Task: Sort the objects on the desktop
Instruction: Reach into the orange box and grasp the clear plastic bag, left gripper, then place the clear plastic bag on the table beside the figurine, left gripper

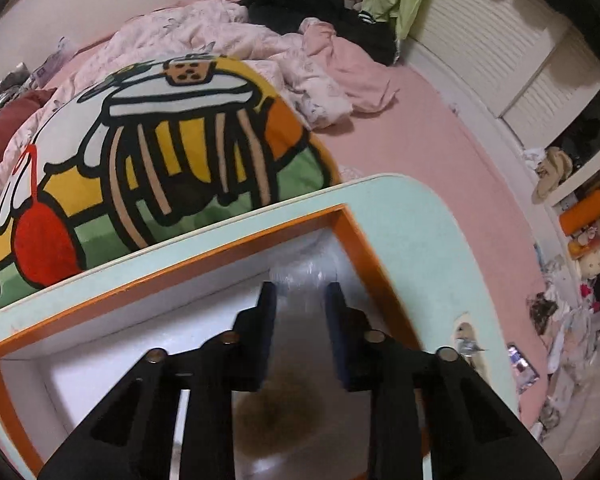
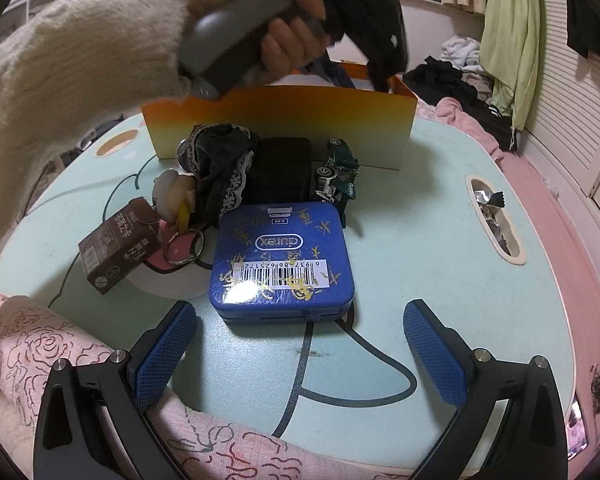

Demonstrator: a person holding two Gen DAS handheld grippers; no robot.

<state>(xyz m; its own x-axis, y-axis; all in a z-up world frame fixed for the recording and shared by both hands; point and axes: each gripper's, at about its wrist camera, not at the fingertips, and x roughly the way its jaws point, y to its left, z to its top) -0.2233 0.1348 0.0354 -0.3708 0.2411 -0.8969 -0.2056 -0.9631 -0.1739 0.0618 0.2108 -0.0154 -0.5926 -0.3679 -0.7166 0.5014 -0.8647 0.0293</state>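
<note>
My left gripper (image 1: 300,292) points down into the orange-rimmed box (image 1: 352,232); its jaws are close together on a clear plastic item (image 1: 304,272) with something brown lower down. In the right wrist view the left gripper (image 2: 364,20) hangs over the orange box (image 2: 284,120). My right gripper (image 2: 300,344) is open and empty, low over the table, just in front of the blue tin (image 2: 284,256). Behind the tin lie a black wallet (image 2: 284,172), black lace cloth (image 2: 220,160), a green toy car (image 2: 338,172), a keyring charm (image 2: 180,208) and a brown carton (image 2: 116,248).
The pale green table (image 2: 440,240) has a cut-out slot with foil wrappers (image 2: 496,216) at the right. A pink patterned cloth (image 2: 60,360) lies at the near left. A cartoon pillow (image 1: 140,160) and bedding lie beyond the table.
</note>
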